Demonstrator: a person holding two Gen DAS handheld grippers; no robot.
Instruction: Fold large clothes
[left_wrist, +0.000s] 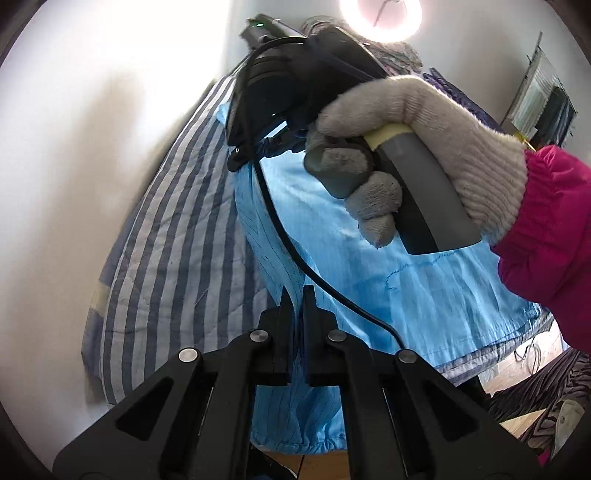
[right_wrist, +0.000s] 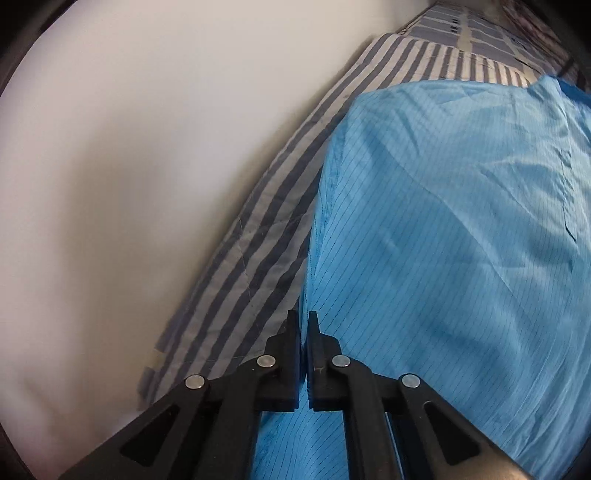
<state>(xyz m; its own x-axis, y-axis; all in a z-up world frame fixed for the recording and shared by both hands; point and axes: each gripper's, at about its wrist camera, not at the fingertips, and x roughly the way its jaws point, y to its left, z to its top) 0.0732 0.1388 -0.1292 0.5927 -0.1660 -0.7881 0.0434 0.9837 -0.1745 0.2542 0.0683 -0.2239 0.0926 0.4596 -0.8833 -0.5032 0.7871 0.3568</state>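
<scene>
Both hand-held grippers are pinching the blue garment (right_wrist: 443, 221) lying on the striped bed cover (right_wrist: 266, 229): left hand-held gripper (left_wrist: 298, 295) and right hand-held gripper (right_wrist: 303, 321) are clamping its fabric.

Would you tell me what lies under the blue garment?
The blue garment lies on a blue-and-white striped quilt, which shows along its edge toward the white wall. What is beneath the garment's middle is covered.

A blue-and-white striped quilt (left_wrist: 177, 251) covers the bed and lies against a plain white wall (left_wrist: 92, 129). A lit ring lamp (left_wrist: 382, 18) glows at the top of the left wrist view, with a heap of purple patterned fabric (left_wrist: 447, 88) just below it. Dark zebra-patterned cloth (left_wrist: 546, 391) lies at lower right.
</scene>
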